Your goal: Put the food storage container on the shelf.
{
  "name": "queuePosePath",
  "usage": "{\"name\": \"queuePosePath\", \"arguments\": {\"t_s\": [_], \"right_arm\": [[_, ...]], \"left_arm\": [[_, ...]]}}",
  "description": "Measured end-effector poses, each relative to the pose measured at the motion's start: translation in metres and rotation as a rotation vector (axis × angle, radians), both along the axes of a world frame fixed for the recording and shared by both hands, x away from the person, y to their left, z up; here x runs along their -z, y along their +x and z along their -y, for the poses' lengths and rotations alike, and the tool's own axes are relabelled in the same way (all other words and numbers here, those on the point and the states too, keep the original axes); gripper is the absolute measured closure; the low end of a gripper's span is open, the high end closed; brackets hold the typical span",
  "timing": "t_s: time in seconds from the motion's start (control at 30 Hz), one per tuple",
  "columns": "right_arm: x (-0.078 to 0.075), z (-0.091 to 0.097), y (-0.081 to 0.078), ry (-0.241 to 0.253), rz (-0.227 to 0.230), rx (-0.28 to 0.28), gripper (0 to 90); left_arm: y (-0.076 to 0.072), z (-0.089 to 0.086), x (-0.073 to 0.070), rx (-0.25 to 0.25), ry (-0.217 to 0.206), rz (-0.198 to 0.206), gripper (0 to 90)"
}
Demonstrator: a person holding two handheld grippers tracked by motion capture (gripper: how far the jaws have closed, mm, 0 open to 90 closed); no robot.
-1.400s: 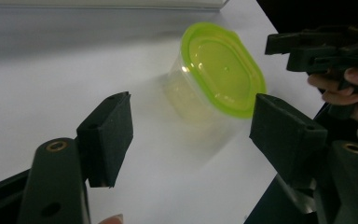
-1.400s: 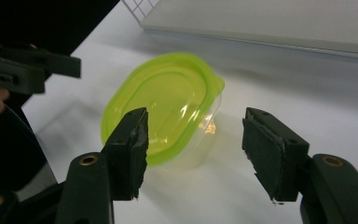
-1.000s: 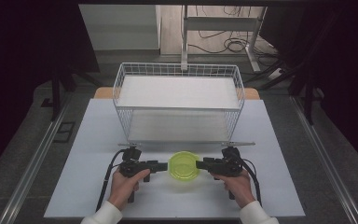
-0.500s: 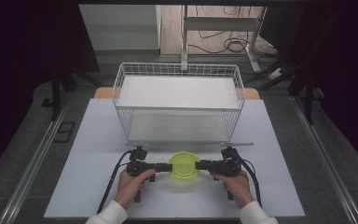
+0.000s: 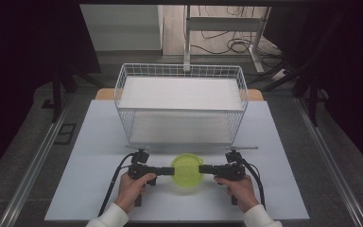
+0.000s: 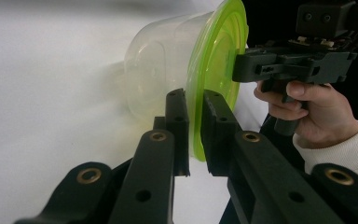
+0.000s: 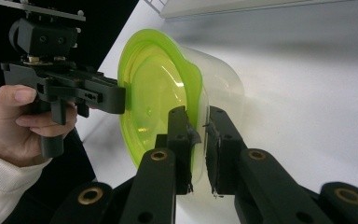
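Note:
A clear plastic container (image 5: 186, 182) with a lime-green lid (image 5: 186, 169) is at the near middle of the white table (image 5: 90, 142). My left gripper (image 5: 172, 170) is shut on the lid's left rim, and my right gripper (image 5: 201, 169) is shut on the right rim. In the left gripper view the jaws pinch the green lid (image 6: 214, 60) at its edge, with the clear body (image 6: 163, 60) behind. In the right gripper view the jaws clamp the rim of the lid (image 7: 154, 88) beside the tub (image 7: 223, 84). I cannot tell whether the container rests on the table or hangs just above it.
A white wire basket (image 5: 181, 71) with a white shelf inside stands behind the container, across the table's middle. A thin metal rod (image 5: 246, 148) lies at the basket's front right. Cables trail from both grippers toward the near edge.
The left hand has moved a little right, bringing its gripper in on the lid's rim. The container and right gripper have hardly moved.

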State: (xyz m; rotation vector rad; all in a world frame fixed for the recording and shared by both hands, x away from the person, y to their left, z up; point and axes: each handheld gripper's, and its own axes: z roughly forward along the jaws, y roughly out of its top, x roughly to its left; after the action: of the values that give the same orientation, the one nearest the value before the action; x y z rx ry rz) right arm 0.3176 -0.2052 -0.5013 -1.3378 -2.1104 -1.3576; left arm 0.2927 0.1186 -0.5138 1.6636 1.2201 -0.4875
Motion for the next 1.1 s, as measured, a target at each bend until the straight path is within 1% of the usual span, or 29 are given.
{"name": "queuePosePath", "arguments": {"t_s": [0.1, 0.2, 0.27, 0.3, 0.33, 0.37, 0.4, 0.47, 0.57, 0.6, 0.63, 0.67, 0.7, 0.73, 0.77, 0.8, 0.9, 1.1], "right_arm": [[-0.004, 0.002, -0.001, 0.017, 0.015, -0.004, 80.1], [-0.006, 0.002, -0.003, 0.024, 0.025, -0.005, 80.1], [-0.011, 0.003, -0.005, 0.036, 0.042, -0.008, 80.2], [-0.011, 0.003, -0.005, 0.036, 0.042, -0.008, 80.2], [-0.016, 0.003, -0.007, 0.042, 0.059, -0.011, 80.2], [-0.016, 0.003, -0.007, 0.042, 0.059, -0.011, 80.2], [-0.02, 0.003, -0.01, 0.05, 0.075, -0.016, 80.2], [-0.022, 0.004, -0.011, 0.054, 0.083, -0.017, 80.3], [-0.028, 0.004, -0.014, 0.063, 0.104, -0.022, 80.3], [-0.032, 0.004, -0.016, 0.063, 0.121, -0.025, 80.3], [-0.032, 0.004, -0.016, 0.063, 0.121, -0.025, 80.3], [-0.036, 0.004, -0.018, 0.064, 0.134, -0.028, 80.3], [-0.036, 0.004, -0.018, 0.064, 0.134, -0.028, 80.3], [-0.039, 0.004, -0.019, 0.069, 0.144, -0.032, 80.4], [-0.039, 0.004, -0.019, 0.069, 0.144, -0.032, 80.4], [-0.041, 0.004, -0.021, 0.074, 0.152, -0.033, 80.4], [-0.043, 0.004, -0.021, 0.077, 0.156, -0.033, 80.5], [-0.05, 0.003, -0.023, 0.078, 0.181, -0.037, 80.5]], "left_arm": [[-0.001, -0.001, -0.002, 0.001, -0.023, 0.002, 82.7], [-0.002, -0.001, -0.005, -0.004, -0.031, 0.008, 82.7], [-0.006, -0.001, -0.008, -0.017, -0.036, 0.025, 82.8], [-0.007, -0.001, -0.011, -0.021, -0.038, 0.035, 82.8], [-0.01, -0.002, -0.016, -0.02, -0.037, 0.054, 82.9], [-0.01, -0.002, -0.016, -0.02, -0.037, 0.054, 82.8], [-0.012, -0.002, -0.021, -0.019, -0.034, 0.075, 82.9], [-0.013, -0.002, -0.022, -0.02, -0.034, 0.082, 82.9], [-0.015, -0.002, -0.029, -0.015, -0.036, 0.102, 82.9], [-0.016, -0.003, -0.032, -0.01, -0.04, 0.11, 82.9], [-0.016, -0.003, -0.032, -0.01, -0.04, 0.11, 82.9], [-0.016, -0.003, -0.033, -0.008, -0.045, 0.112, 82.9], [-0.016, -0.004, -0.034, -0.007, -0.049, 0.114, 82.9], [-0.016, -0.005, -0.035, -0.004, -0.054, 0.117, 82.8], [-0.016, -0.005, -0.035, -0.004, -0.054, 0.117, 82.8], [-0.017, -0.005, -0.038, -0.001, -0.053, 0.127, 82.8], [-0.017, -0.005, -0.04, -0.003, -0.056, 0.13, 82.8], [-0.019, -0.006, -0.046, -0.003, -0.054, 0.144, 82.8]]}}
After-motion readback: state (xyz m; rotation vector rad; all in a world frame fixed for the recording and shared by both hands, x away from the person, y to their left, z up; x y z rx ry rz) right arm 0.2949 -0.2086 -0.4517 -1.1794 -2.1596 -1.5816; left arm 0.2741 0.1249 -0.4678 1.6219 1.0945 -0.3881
